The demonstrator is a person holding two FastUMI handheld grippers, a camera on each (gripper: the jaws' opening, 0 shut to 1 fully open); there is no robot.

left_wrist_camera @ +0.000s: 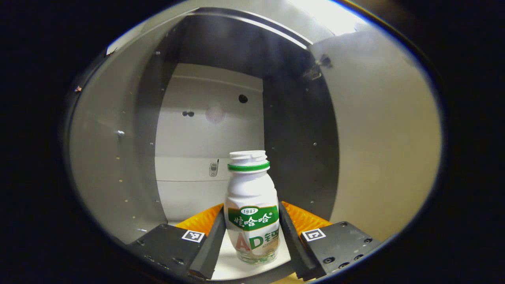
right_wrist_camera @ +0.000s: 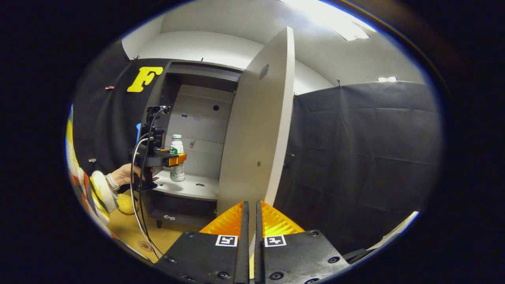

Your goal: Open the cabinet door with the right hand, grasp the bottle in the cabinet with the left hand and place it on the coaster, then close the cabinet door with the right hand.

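Note:
A white bottle (left_wrist_camera: 251,188) with a green band and label stands upright on the white shelf (left_wrist_camera: 229,268) inside the open cabinet. My left gripper (left_wrist_camera: 252,213) is shut on it, one finger pressing on each side of its lower body. In the right gripper view the same bottle (right_wrist_camera: 177,146) shows on the shelf (right_wrist_camera: 193,187) with the left gripper (right_wrist_camera: 177,159) around it, held by a hand (right_wrist_camera: 124,173). The cabinet door (right_wrist_camera: 256,118) stands swung wide open. My right gripper (right_wrist_camera: 250,205) is shut, fingers together just below the door's bottom edge, with nothing visible between them.
The cabinet's dark side walls (left_wrist_camera: 300,138) close in on both sides of the bottle, and its pale back wall (left_wrist_camera: 205,130) lies behind. The open door (left_wrist_camera: 386,138) stands to the right. A brown table surface (right_wrist_camera: 130,228) lies below the cabinet. Black cloth (right_wrist_camera: 363,157) hangs right of the door.

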